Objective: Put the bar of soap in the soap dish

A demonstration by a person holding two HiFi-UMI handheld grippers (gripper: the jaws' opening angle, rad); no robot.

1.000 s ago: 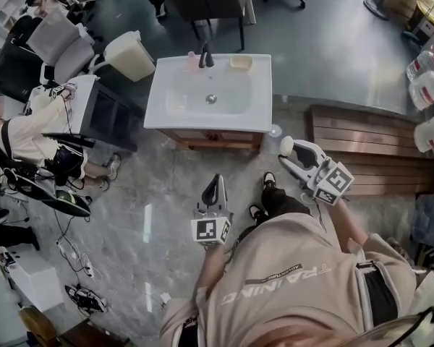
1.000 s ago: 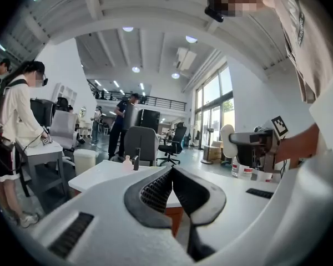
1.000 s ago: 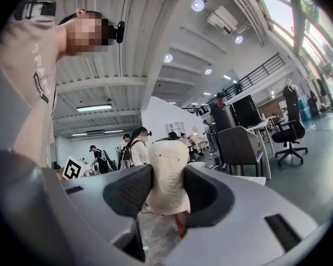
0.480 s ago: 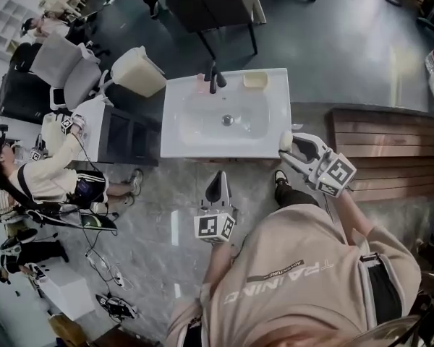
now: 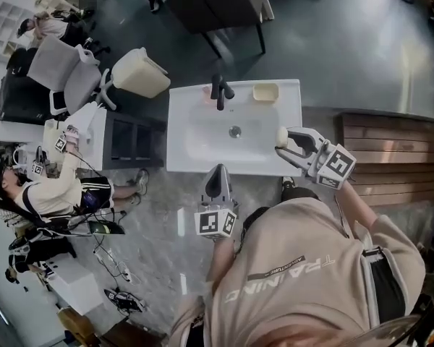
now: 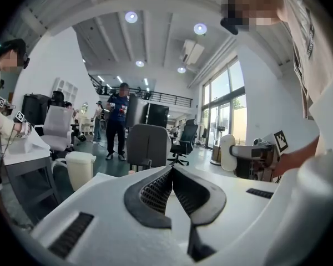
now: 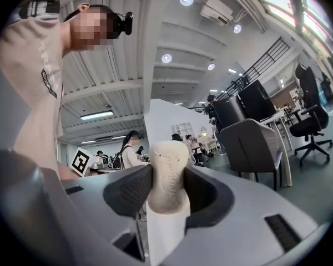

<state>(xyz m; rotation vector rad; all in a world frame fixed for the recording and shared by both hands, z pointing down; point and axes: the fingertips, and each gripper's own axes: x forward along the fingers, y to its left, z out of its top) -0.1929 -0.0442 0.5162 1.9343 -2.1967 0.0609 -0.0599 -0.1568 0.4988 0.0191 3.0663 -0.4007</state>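
Soap [image 7: 167, 183], long axis upright, sits clamped in right claw [image 7: 167, 170]; left claw [image 6: 171, 173] pressed together, empty.

Soap bar [image 7: 167, 176] was cream, sink [image 5: 184, 161] plain white with a black faucet [image 5: 218, 92], soap dish [image 5: 265, 92] at its back right corner pale yellow. Left gripper [image 5: 215, 170] and right gripper [image 5: 283, 142] were light grey.

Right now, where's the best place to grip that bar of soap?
Take the bar of soap across its broad flat faces, from one end, as the right gripper does: it is thinnest that way, and its rounded far end is free to set into the soap dish.
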